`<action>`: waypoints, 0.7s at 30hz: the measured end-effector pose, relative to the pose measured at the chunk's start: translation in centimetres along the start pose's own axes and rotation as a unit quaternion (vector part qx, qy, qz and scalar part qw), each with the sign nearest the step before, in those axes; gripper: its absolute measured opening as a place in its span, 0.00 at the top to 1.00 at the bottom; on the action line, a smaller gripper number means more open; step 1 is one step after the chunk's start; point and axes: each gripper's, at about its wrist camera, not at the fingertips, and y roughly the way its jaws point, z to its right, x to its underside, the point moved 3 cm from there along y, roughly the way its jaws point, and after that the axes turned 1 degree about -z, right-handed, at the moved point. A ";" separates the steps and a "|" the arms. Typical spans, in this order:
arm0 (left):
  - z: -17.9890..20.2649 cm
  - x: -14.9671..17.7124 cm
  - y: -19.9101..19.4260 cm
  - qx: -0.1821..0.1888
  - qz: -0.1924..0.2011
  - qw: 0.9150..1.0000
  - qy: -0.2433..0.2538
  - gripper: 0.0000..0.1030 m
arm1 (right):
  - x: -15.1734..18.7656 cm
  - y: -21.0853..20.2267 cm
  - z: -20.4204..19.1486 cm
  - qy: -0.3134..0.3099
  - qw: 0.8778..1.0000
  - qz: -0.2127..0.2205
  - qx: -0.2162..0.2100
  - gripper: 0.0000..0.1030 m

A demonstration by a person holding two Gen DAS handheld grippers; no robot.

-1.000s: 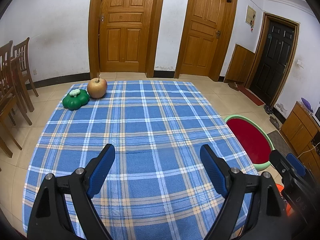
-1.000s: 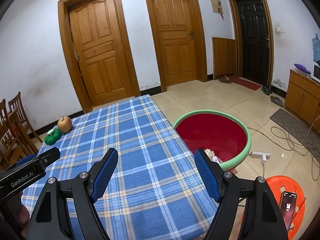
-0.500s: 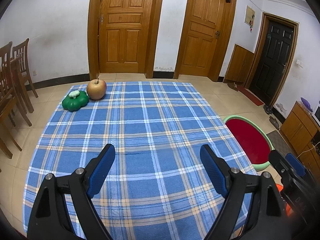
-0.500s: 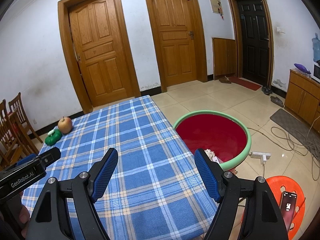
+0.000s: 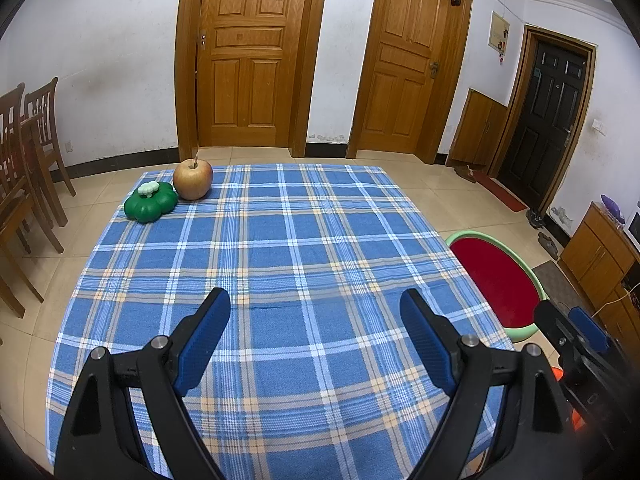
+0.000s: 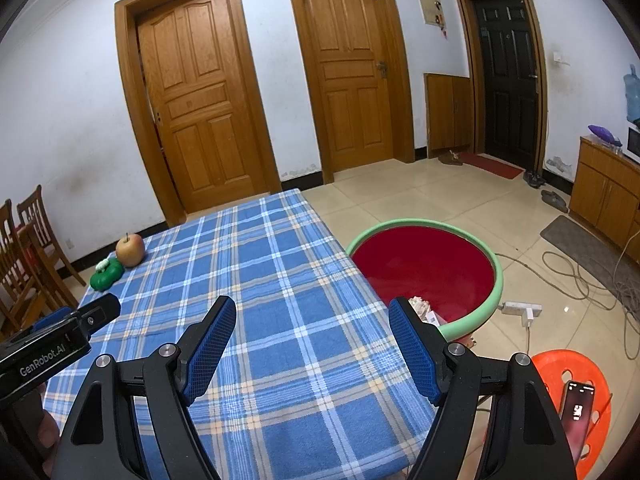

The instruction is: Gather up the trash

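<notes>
Only legible text: "GenRobot.AI", white on the black body of the left gripper (image 6: 60,344), seen at the left edge of the right wrist view. Wall notice (image 6: 431,7) and phone screen (image 6: 577,408) carry marks too small to read.

— How does your footage read? Evenly lit indoor room, soft overhead light, both views bright and sharp on the checked tabletop (image 5: 304,240).

— Any glare or shadow? You get a faint sheen on the floor tiles (image 6: 436,196) in the right view; the apple (image 5: 193,179) throws only a soft shadow.

— And the edges? Your fisheye bows the door frames (image 5: 186,60) and darkens every corner to black. The left tool (image 5: 315,338) and right tool (image 6: 312,344) sit close to the lens, crisp enough to show the pad texture.
</notes>
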 end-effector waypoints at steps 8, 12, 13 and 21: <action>0.0 0.1 0.0 0.000 0.000 1.000 0.000 0.17 | 0.0 0.0 0.0 0.000 1.000 0.000 0.000 0.23; -0.1 0.1 0.0 0.000 0.000 1.000 0.000 0.17 | 0.0 -0.1 -0.1 0.000 1.000 0.000 0.000 0.23; -0.1 0.2 0.0 0.000 0.000 1.000 0.000 0.17 | 0.0 -0.1 -0.1 0.001 1.000 0.000 0.000 0.23; 0.1 0.0 -0.1 0.000 -0.001 1.000 -0.001 0.17 | 0.0 -0.1 -0.2 0.000 1.000 -0.002 0.000 0.23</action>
